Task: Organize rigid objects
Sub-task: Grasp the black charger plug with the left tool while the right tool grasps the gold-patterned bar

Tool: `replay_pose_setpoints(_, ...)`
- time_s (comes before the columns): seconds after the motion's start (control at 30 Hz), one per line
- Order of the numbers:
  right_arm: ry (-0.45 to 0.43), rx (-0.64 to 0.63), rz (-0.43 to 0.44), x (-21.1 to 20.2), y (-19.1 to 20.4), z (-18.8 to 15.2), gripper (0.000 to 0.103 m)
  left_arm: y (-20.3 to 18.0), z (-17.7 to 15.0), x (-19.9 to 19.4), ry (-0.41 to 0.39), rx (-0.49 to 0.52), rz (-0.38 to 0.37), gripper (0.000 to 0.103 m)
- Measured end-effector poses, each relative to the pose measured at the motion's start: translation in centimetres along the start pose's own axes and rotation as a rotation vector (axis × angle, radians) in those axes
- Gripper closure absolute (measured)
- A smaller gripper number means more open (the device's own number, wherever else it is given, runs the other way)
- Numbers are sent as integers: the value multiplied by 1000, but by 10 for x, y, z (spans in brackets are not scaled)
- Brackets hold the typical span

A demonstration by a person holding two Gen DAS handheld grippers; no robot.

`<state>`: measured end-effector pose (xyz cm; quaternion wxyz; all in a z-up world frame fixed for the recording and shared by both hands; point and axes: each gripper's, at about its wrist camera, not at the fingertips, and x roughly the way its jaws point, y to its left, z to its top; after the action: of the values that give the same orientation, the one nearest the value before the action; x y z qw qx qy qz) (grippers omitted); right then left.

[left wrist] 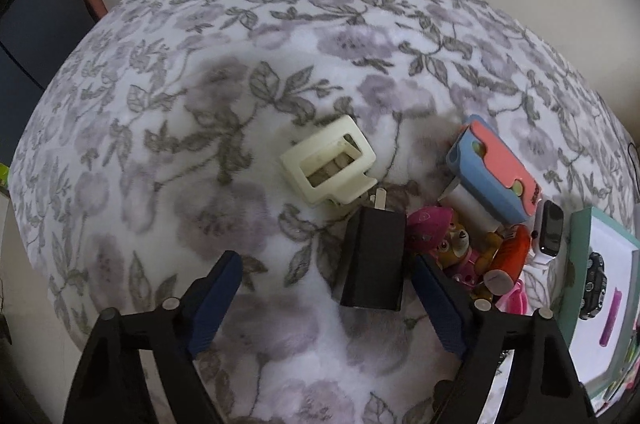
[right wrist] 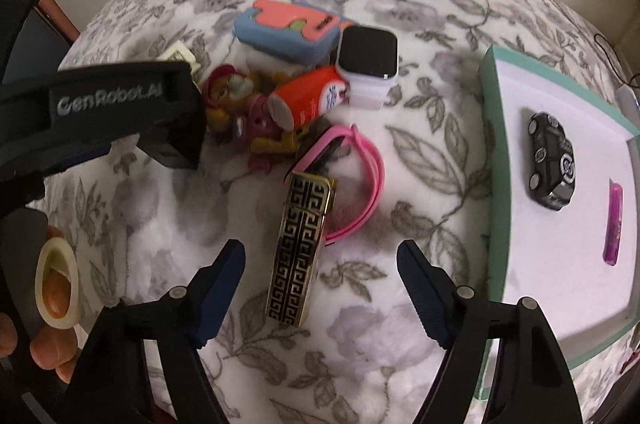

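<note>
A black charger block [left wrist: 374, 260] lies on the floral blanket between the fingers of my open left gripper [left wrist: 326, 270], nearer the right finger. Beyond it rests a cream hair claw [left wrist: 330, 163]. To the right is a pile: a blue and coral case [left wrist: 494, 171], a pink pup toy [left wrist: 444, 240], an orange tube [left wrist: 510, 260] and a white smartwatch [left wrist: 550, 232]. In the right wrist view a gold and black patterned lighter [right wrist: 302, 248] lies between the fingers of my open right gripper [right wrist: 322, 256], on a pink watch strap [right wrist: 360, 179].
A shallow white tray with a teal rim [right wrist: 494, 159] sits at the right and holds a black toy car [right wrist: 554, 161] and a magenta stick [right wrist: 614, 224]. The left gripper's body [right wrist: 120, 107] and a person's hand [right wrist: 48, 324] fill the left of the right wrist view.
</note>
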<state>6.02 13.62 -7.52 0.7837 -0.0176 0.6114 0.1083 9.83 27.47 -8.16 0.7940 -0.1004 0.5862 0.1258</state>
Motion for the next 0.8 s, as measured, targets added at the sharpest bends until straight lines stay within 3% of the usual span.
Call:
replay_pose_setpoints(0.07,10,-2,-10,5,1,-1,35,-3,0,5,7,11,5,23)
replay_pose_setpoints(0.3,4,6,-32,8,3,-6,44,-8,0,18,23,36,-2,40)
replay_pose_setpoints(0.37,0,12,-24,9,4,-5,54,-10,-1,20,26,44,-16,53)
replay_pose_setpoints(0.43,-4,13,-19,7,2,-6,63,-11,-2,20,23,52,-26,59)
replay_pose_setpoints(0.5,-4,15,-3,6,1,-6,67,-14,-3,20,20,66,-33,70)
replay_pose_setpoints(0.63,-5,19,30,3,-3,-4,81,-20,-3,17,14,78,-23,72)
replay_pose_setpoints(0.8,-31,20,48,-10,-7,-3,82,-16,0,3,-13,55,-32,72)
